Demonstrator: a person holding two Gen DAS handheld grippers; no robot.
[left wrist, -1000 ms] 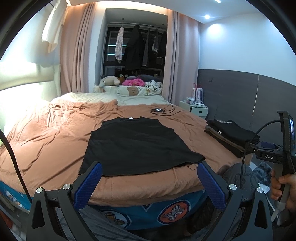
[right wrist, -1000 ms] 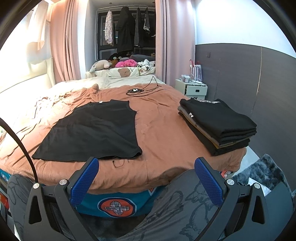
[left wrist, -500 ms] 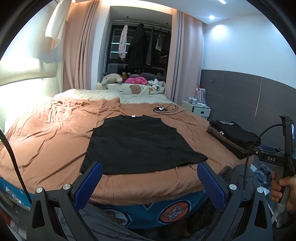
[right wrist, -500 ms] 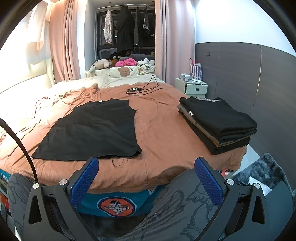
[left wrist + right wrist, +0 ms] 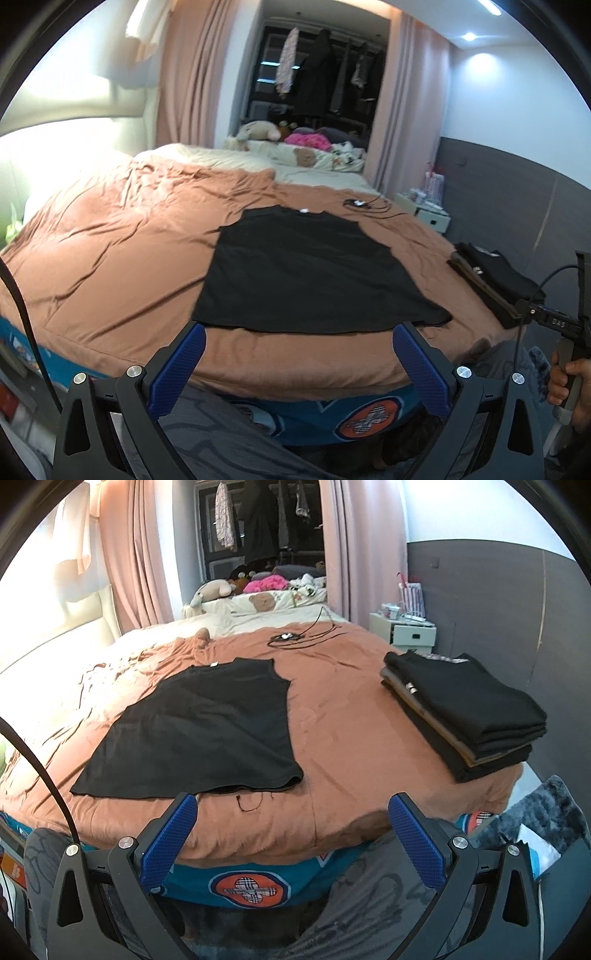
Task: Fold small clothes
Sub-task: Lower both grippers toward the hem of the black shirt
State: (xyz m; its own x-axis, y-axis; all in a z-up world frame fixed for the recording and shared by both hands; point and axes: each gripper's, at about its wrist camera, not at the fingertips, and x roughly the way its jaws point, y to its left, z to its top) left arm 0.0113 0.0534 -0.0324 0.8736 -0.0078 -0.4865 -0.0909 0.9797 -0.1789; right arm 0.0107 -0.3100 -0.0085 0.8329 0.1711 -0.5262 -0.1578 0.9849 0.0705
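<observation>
Black shirt point(image 5: 306, 273) is lying flat on the brown bedspread point(image 5: 110, 266), hem at the near edge, collar pointing far. Stack of folded clothes point(image 5: 465, 709) sits on the right near corner. Left gripper point(image 5: 299, 354) and right gripper point(image 5: 291, 823) are both spread wide, nothing between the fingers, hanging off the near edge.

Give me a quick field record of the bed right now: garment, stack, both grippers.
garment: black shirt lying flat on the brown bedspread, sides already folded in, hem toward the grippers
stack: folded clothes at the bed's right edge, apart from the shirt
left gripper: open, holding nothing, off the bed's near edge
right gripper: open, holding nothing, off the bed's near edge
other: cable on the bedspread beyond the shirt
</observation>
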